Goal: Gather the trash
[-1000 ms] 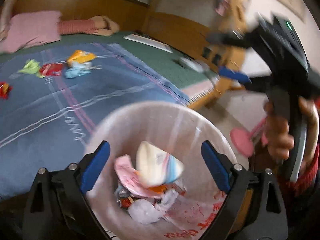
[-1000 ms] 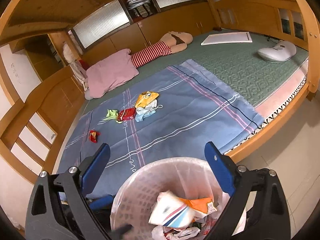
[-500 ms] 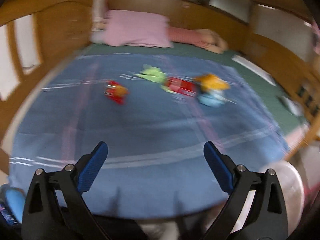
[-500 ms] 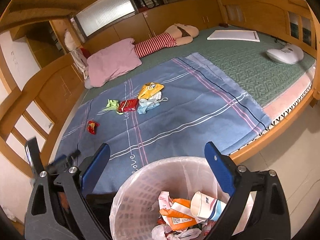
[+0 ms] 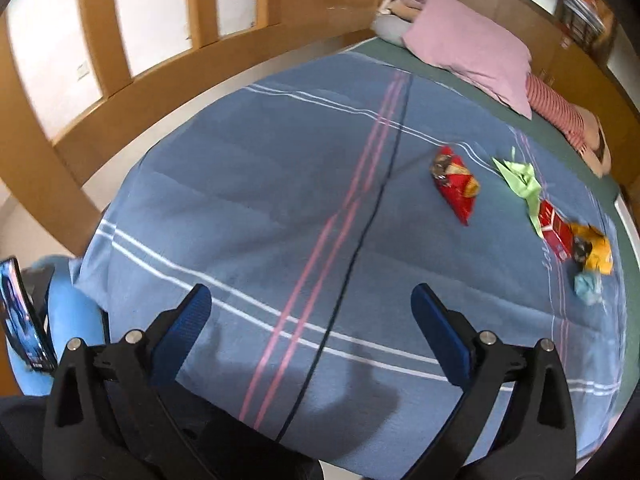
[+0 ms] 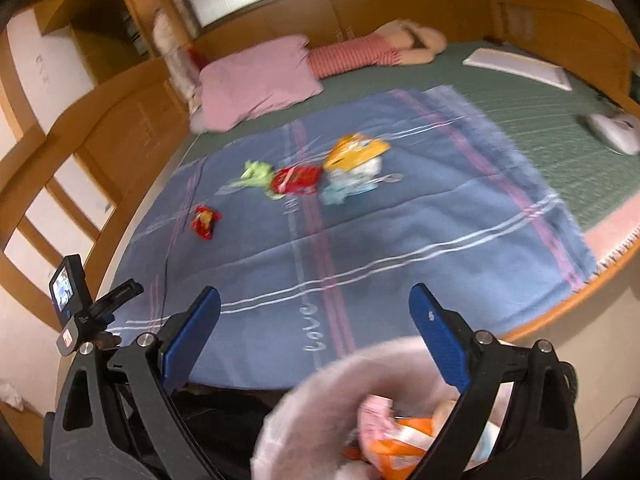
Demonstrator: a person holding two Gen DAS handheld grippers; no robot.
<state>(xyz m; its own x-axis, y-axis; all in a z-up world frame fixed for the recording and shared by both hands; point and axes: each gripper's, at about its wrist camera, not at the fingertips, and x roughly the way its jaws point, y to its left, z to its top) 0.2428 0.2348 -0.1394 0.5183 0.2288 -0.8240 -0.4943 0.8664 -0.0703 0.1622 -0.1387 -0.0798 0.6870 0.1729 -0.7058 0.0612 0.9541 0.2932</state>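
Note:
Loose trash lies on the blue blanket (image 5: 260, 200): a red snack wrapper (image 5: 454, 184), crumpled green paper (image 5: 520, 178), a red packet (image 5: 554, 230), a yellow bag (image 5: 596, 250) and a pale blue scrap (image 5: 587, 288). My left gripper (image 5: 310, 300) hangs over the blanket's near edge, well short of the wrapper. Its jaws are opening and hold nothing. The right wrist view shows the same red snack wrapper (image 6: 205, 220), red packet (image 6: 296, 180) and yellow bag (image 6: 354, 152). My right gripper (image 6: 316, 300) is open and empty above the pale bin (image 6: 320, 400), which holds wrappers.
A pink pillow (image 6: 256, 76) and a striped soft toy (image 6: 360, 50) lie at the head of the bed. The wooden bed frame (image 5: 132, 92) borders the blanket. A white board (image 6: 516, 66) and a white device (image 6: 616, 132) rest on the green mat.
The left wrist view swung away from the bin and now faces the blanket's left part. The right gripper moved forward past the bin, which has slid low in its view.

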